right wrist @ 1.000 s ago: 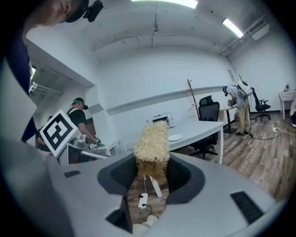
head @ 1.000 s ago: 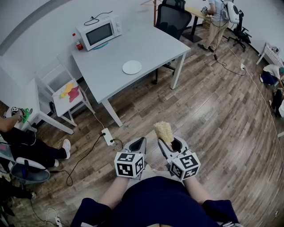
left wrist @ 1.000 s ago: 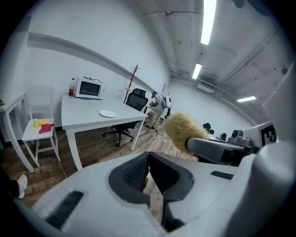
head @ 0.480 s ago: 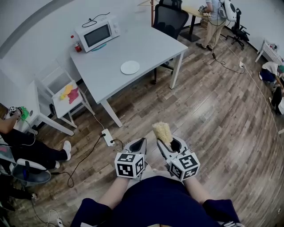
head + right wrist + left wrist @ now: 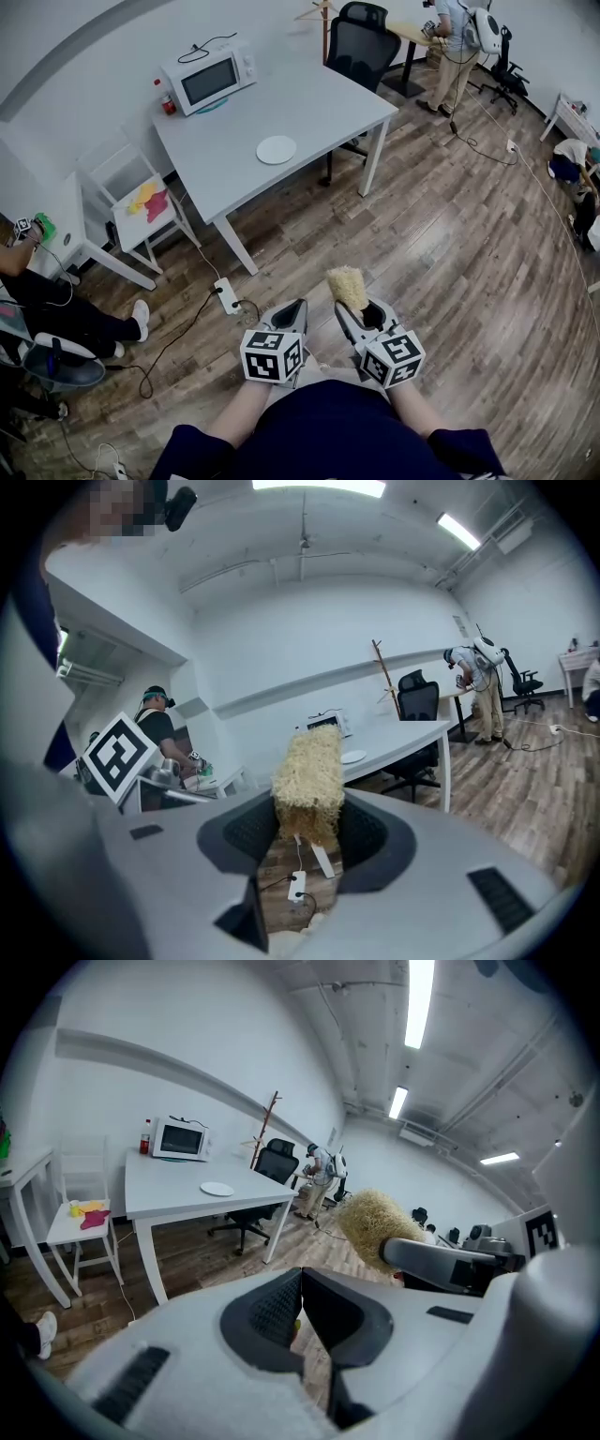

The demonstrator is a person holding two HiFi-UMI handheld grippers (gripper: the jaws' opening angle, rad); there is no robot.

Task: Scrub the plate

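Right gripper (image 5: 364, 306) clamps the fibrous scrubber (image 5: 347, 284), left gripper (image 5: 294, 307) closed empty, plate (image 5: 277, 149) well apart on far table (image 5: 319, 98): approach step, next likely closing in on it.

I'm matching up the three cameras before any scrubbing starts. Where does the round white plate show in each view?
Head view: the round white plate is upper centre, on the pale grey table.
Left gripper view: the plate is left of centre, on the tabletop.
Right gripper view: the plate is just right of the straw-coloured fibrous scrubber.
Shared landmark: the white microwave on the table's far end, behind the plate.
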